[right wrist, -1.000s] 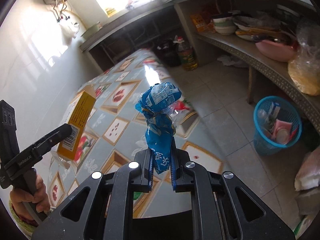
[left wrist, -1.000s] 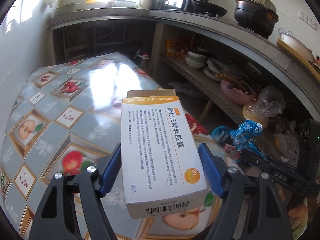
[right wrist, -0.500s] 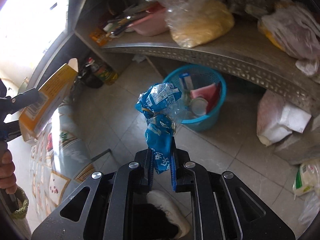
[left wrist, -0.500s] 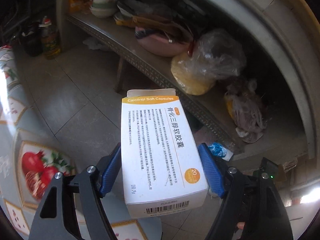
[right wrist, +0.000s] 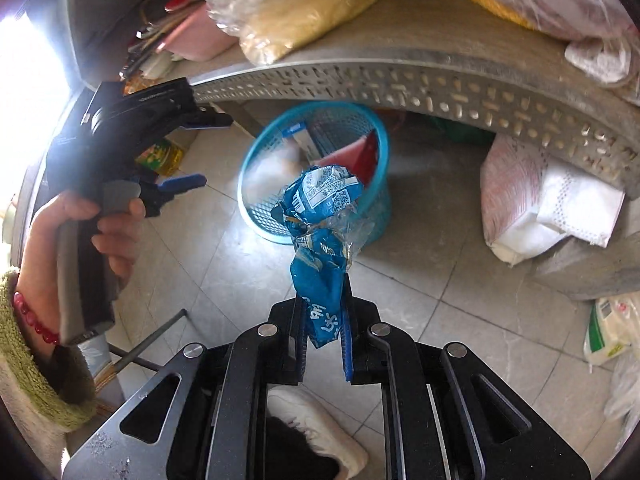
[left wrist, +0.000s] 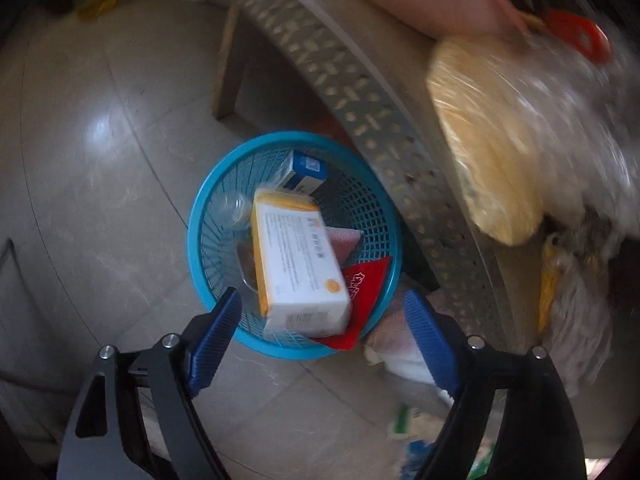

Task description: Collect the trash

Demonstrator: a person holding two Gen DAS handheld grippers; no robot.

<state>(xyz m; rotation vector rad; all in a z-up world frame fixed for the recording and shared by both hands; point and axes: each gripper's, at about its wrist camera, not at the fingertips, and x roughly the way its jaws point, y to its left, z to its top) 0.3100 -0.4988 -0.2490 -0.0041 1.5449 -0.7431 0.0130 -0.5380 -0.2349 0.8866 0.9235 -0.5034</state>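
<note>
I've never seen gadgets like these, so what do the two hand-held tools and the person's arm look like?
Both are black metal frames with silver bolts and cut-out slots. The left tool has ribbed blue fingers; the right tool has blue-edged pads. Seen from the right camera, the left one has a grey handle in a bare hand, with a red bead bracelet and fuzzy green cuff.

Blue plastic mesh basket (left wrist: 208,204) on the tiled floor (left wrist: 100,152), just before the perforated metal shelf (left wrist: 360,112). White-and-orange cardboard box (left wrist: 300,268) inside it (atop other trash). Sacks (right wrist: 548,204) beneath the shelf, right of the basket.
</note>
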